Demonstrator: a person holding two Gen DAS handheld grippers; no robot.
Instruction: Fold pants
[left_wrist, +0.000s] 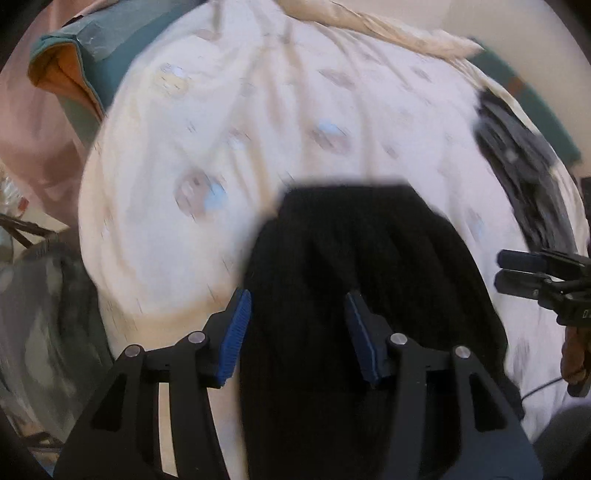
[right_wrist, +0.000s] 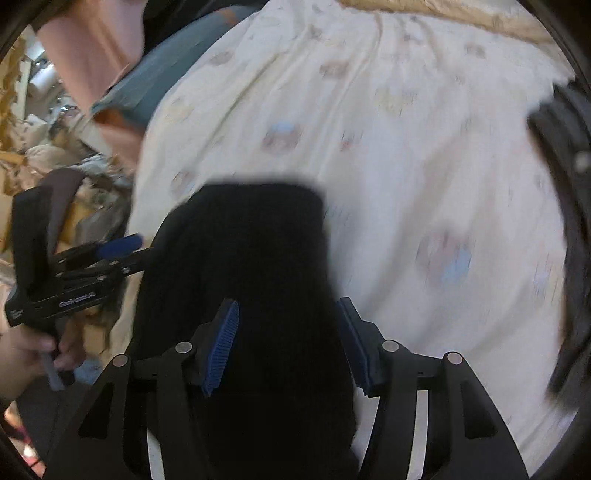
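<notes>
My left tool (left_wrist: 295, 339) and right tool (right_wrist: 290, 345) hover over the black pants (left_wrist: 351, 280), folded on the cream patterned bedsheet (left_wrist: 258, 129); both tools' blue pads stand apart, gripping nothing.

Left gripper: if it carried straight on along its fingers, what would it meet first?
Most likely the black pants, which lie between and just beyond the open left gripper, on the cream patterned bedsheet. Blur and fisheye leave depth uncertain.
</notes>
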